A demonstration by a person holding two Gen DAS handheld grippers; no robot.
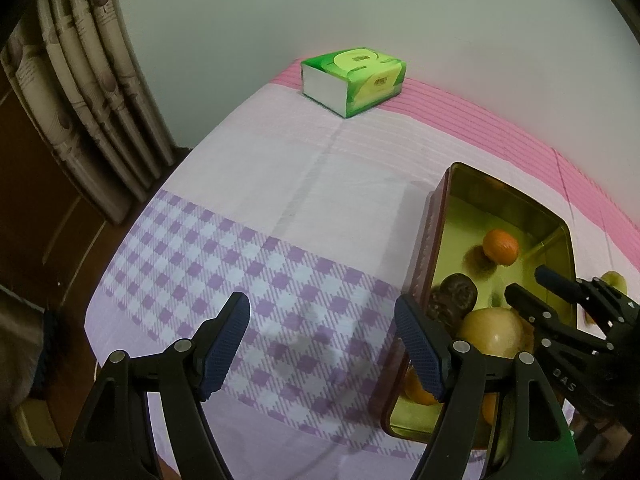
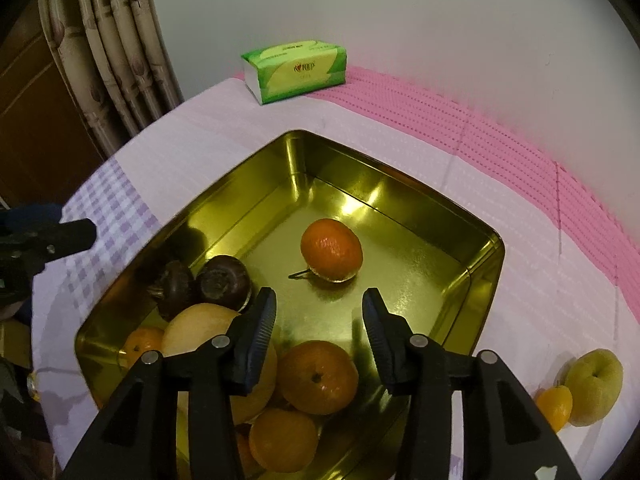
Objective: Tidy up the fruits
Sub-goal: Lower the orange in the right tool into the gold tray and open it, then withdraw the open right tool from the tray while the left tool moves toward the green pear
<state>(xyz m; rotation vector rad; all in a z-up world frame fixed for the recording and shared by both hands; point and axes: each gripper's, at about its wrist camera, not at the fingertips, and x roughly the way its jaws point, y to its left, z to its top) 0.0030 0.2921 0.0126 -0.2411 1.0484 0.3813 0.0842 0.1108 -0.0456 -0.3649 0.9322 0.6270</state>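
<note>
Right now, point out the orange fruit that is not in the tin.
The small orange fruit on the cloth beside the green apple, right of the gold tin; the others lie inside it.

Home room: curtains (image 1: 92, 92), clothed table (image 1: 280, 184), tissue pack (image 2: 296, 70).

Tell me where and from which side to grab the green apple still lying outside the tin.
Grip the green apple across its rounded middle, coming down from above with the right gripper, probably. Its stem dimple faces sideways, and a small orange fruit crowds its near-left side, so close the jaws clear of that side.

Oranges (image 2: 331, 249) lie in the tin (image 2: 486, 264); tissue pack (image 2: 296, 70) behind it.
</note>
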